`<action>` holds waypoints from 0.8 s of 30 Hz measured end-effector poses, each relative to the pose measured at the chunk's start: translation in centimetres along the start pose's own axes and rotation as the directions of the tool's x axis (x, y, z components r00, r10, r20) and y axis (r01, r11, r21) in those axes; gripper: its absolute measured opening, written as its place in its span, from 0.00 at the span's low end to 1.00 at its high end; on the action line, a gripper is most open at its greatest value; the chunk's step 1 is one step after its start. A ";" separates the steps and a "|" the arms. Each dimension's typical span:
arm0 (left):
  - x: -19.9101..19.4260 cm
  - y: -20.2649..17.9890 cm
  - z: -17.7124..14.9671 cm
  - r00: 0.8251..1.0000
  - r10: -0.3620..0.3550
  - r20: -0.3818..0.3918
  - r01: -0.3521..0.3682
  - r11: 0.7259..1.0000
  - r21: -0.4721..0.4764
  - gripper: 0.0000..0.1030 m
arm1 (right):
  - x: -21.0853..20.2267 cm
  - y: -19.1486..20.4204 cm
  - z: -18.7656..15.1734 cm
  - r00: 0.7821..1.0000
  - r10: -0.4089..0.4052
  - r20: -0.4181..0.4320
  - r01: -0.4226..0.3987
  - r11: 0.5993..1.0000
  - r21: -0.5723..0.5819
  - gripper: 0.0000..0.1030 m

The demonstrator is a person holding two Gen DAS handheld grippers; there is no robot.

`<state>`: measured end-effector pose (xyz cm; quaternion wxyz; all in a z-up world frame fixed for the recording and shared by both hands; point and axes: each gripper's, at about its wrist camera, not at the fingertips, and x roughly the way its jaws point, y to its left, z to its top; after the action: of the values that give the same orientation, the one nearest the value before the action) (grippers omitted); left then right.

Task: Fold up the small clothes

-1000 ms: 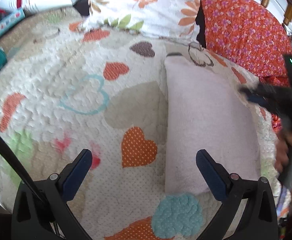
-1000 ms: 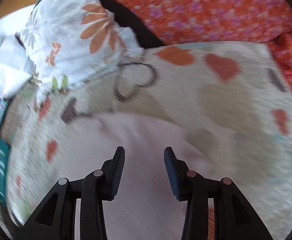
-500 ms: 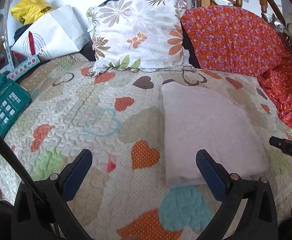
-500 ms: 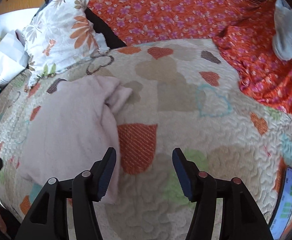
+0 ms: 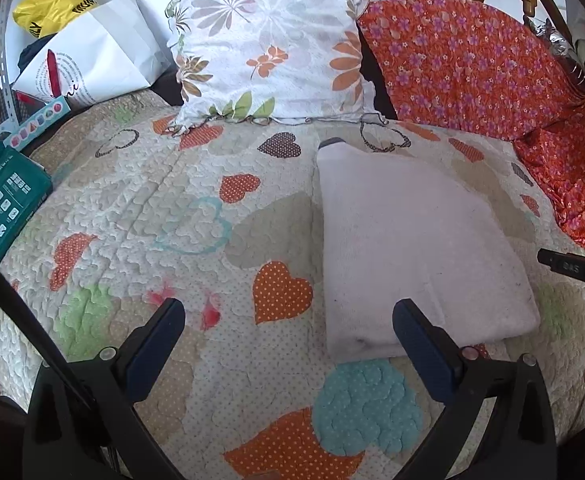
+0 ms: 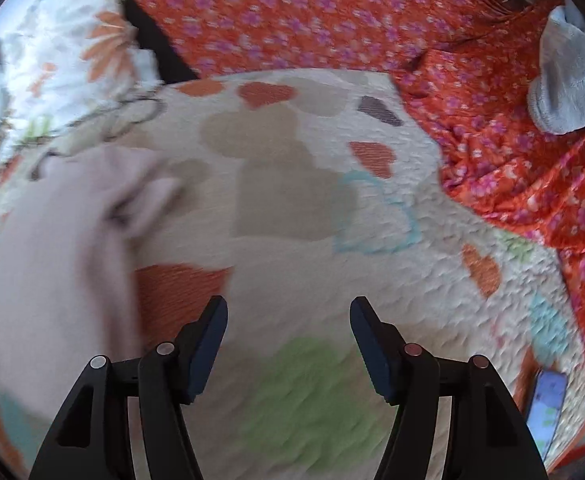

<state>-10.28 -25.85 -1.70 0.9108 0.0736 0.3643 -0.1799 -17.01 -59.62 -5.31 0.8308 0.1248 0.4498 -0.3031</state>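
Observation:
A pale pink garment (image 5: 408, 248) lies folded flat on the heart-patterned quilt (image 5: 140, 216), right of centre in the left wrist view. My left gripper (image 5: 288, 320) is wide open and empty, held above the quilt just short of the garment's near edge. In the right wrist view the same garment (image 6: 52, 248) lies at the left, blurred. My right gripper (image 6: 288, 320) is open and empty over bare quilt (image 6: 292, 208), to the right of the garment. Part of the right gripper's body shows at the right edge of the left wrist view (image 5: 576, 268).
A floral pillow (image 5: 268, 44) and an orange flowered cushion (image 5: 460, 64) stand at the back. A white bag (image 5: 92, 56) and a green box (image 5: 0, 200) sit at the left. A grey garment (image 6: 568, 84) lies far right, a phone (image 6: 544, 412) near right.
My right gripper has drawn back off the pink garment, opened wider and swung to the right. My left gripper has lifted back, staying open. The garment stays folded.

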 end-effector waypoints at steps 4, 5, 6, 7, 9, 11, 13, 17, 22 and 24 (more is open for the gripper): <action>0.8 0.4 0.1 1.000 -0.002 -0.016 0.002 1.000 -0.007 1.00 | 3.2 -2.0 0.5 0.999 -0.020 -0.029 0.021 0.999 0.038 0.66; 1.0 0.4 0.2 1.000 -0.004 -0.021 0.004 1.000 -0.010 1.00 | 3.8 -2.3 0.5 0.999 -0.023 -0.036 0.024 0.999 0.044 0.67; 1.2 0.5 0.2 1.000 -0.006 -0.027 0.006 1.000 -0.014 1.00 | 4.3 -2.6 0.3 0.999 -0.024 -0.045 0.026 0.998 0.048 0.68; 1.5 0.6 0.3 0.999 -0.006 -0.035 0.006 1.000 -0.018 1.00 | 4.9 -3.0 0.1 0.999 -0.017 -0.045 0.020 0.998 0.067 0.76; 1.9 0.6 0.4 0.999 -0.009 -0.046 0.008 1.000 -0.022 1.00 | 5.5 -4.3 -0.2 0.999 -0.027 -0.035 0.031 0.990 0.137 0.92; 2.3 0.5 0.4 0.998 -0.016 -0.060 0.015 1.000 -0.025 1.00 | 6.1 -5.2 -0.3 0.999 -0.014 -0.036 0.021 0.982 0.186 1.00; 2.6 0.3 0.4 0.997 -0.028 -0.073 0.026 0.999 -0.025 1.00 | 6.0 -5.0 -0.4 0.999 -0.038 -0.016 0.040 0.983 0.179 1.00; 2.6 -0.1 0.3 0.996 -0.034 -0.079 0.033 0.999 -0.004 1.00 | 6.0 -4.7 -0.6 0.999 -0.054 0.002 0.053 0.984 0.173 1.00; 2.3 0.0 0.4 0.995 -0.059 -0.083 0.058 0.998 -0.014 1.00 | 5.9 -4.7 -0.7 0.999 -0.050 0.003 0.049 0.983 0.177 1.00; 2.2 -0.2 0.4 0.993 -0.074 -0.087 0.072 0.997 -0.021 1.00 | 5.8 -4.8 -0.8 0.999 -0.043 0.005 0.041 0.982 0.184 1.00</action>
<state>-8.60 -26.72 -2.92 0.8874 0.0599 0.4078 -0.2065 -18.08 -65.28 -10.26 0.8111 0.1900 0.4190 -0.3613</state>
